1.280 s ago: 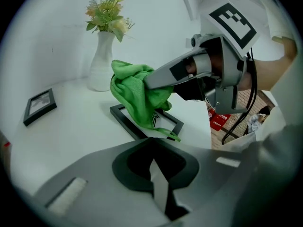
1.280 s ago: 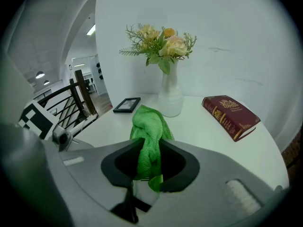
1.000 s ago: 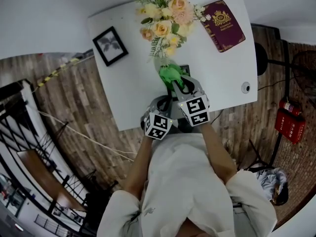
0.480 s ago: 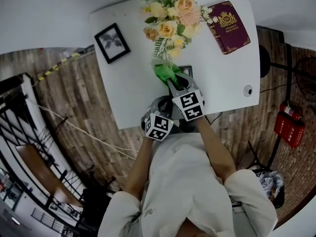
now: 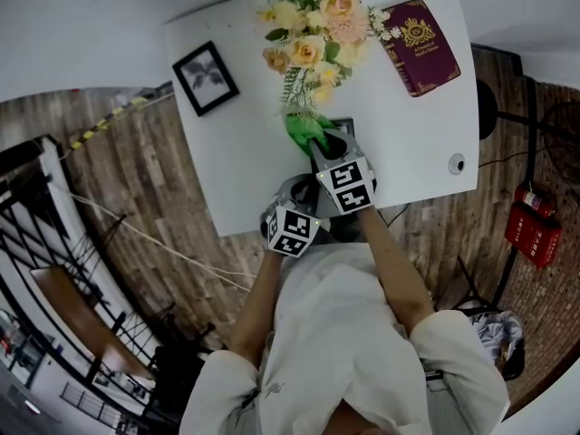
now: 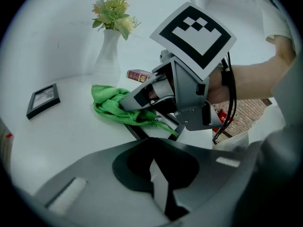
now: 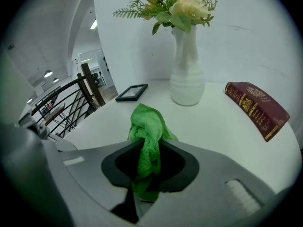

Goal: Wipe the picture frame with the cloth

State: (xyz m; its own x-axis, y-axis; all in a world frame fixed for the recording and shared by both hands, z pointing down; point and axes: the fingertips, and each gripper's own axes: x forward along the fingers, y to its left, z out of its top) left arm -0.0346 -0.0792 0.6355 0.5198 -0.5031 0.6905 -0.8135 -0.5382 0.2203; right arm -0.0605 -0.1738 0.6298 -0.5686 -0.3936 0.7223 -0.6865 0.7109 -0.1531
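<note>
My right gripper (image 5: 319, 149) is shut on a bunched green cloth (image 5: 306, 131), which it presses onto a flat black picture frame (image 5: 343, 127) lying near the table's front edge. In the left gripper view the cloth (image 6: 111, 105) covers the frame's far end and the black frame edge (image 6: 140, 132) shows beneath it. From the right gripper view the cloth (image 7: 147, 126) hangs between the jaws and hides the frame. Just behind, by the table edge, my left gripper (image 5: 297, 198) has its jaws together and holds nothing.
A second small black frame (image 5: 207, 79) stands at the table's far left. A white vase (image 7: 187, 74) of flowers (image 5: 313, 25) is just beyond the cloth. A dark red book (image 5: 420, 34) lies at the far right. A small round object (image 5: 456, 163) sits near the white table's (image 5: 240, 161) right edge.
The right gripper and cloth have shifted a little to the left and farther onto the table over the flat frame. The left gripper has hardly moved.
</note>
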